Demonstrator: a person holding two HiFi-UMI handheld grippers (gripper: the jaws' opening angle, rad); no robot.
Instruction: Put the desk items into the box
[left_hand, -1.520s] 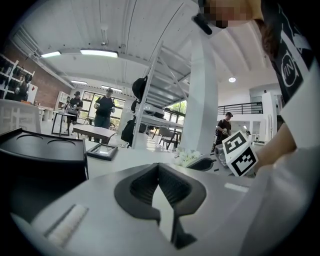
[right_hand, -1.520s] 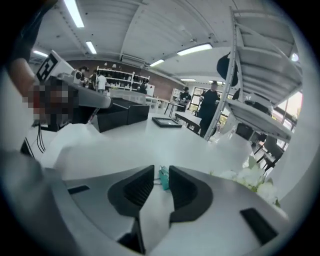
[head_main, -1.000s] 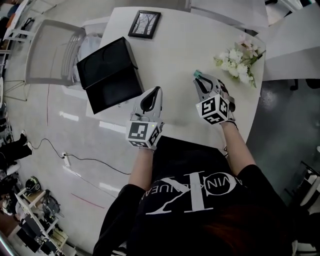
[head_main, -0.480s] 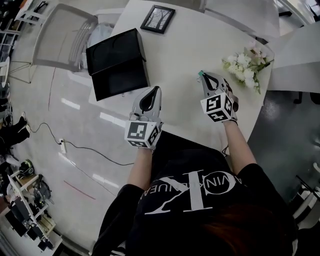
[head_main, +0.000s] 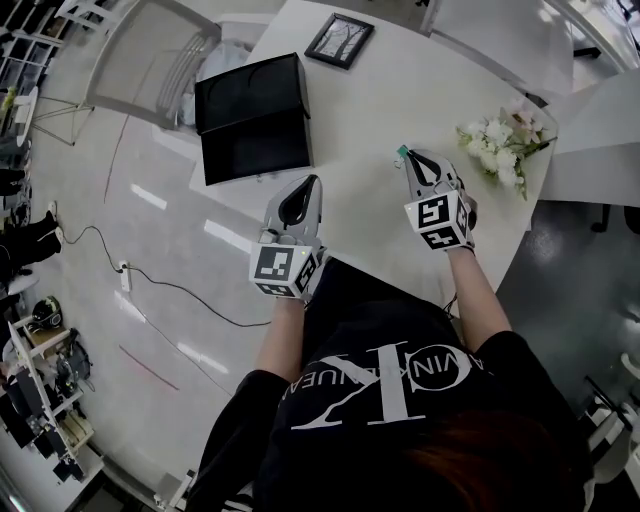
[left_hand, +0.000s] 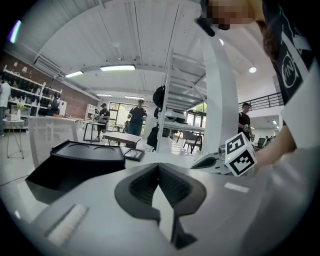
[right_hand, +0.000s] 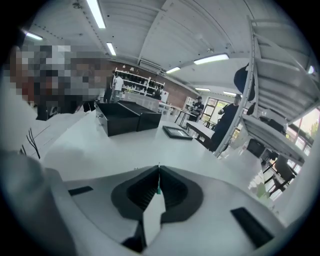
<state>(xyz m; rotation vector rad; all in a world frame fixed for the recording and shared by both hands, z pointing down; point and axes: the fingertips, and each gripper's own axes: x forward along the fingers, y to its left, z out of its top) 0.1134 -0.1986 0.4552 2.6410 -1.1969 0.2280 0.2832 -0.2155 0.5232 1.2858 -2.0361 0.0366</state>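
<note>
**Black box open, nothing loaded yet**

Black box (head_main: 255, 115) is sitting with its lid folded back at the left edge of the table (head_main: 400, 90), ready for loading. I am holding the left gripper (head_main: 313, 182) near the front edge, its jaws pressed together on nothing. The right gripper (head_main: 408, 158) is pinching a thin green sliver (head_main: 402, 152), too small to name. The picture frame (head_main: 340, 40) and flowers (head_main: 498, 140) are lying well apart from the box. My guess is that the frame goes first, being nearer the box.

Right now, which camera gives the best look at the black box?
The head view: it looks down on the whole black box. The left gripper view shows it side-on; the right gripper view shows it small and distant.
</note>
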